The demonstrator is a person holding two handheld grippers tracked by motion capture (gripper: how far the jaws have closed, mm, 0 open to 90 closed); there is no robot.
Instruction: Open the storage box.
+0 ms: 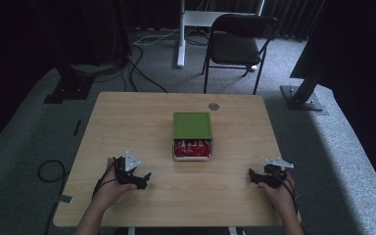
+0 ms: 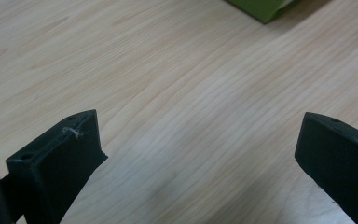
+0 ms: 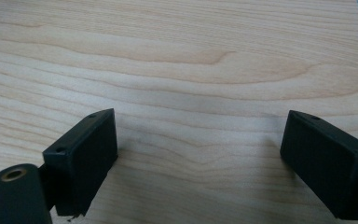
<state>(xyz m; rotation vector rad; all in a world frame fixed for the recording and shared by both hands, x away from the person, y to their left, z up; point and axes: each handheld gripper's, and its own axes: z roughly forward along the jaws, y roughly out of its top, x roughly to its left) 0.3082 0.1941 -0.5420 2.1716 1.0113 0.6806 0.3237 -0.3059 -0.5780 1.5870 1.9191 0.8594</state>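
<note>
High view: the green box (image 1: pixel 192 126) sits mid-desk (image 1: pixel 127 117), its red-filled drawer (image 1: pixel 192 149) slid toward the person; left gripper (image 1: pixel 142 182) and right gripper (image 1: pixel 252 176) rest nearer than the box, either side. Left gripper view: jaws wide, empty; box corner (image 2: pixel 261 8) ahead. Right gripper view: jaws wide, empty; steady the box before moving the drawer.

High view overhead, 2 claw views skimming table (image 1: pixel 127 112)

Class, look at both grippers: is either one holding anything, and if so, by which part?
Nothing is held. The left gripper and right gripper both stand open above bare table, apart from the green-lidded box of red packets.
</note>
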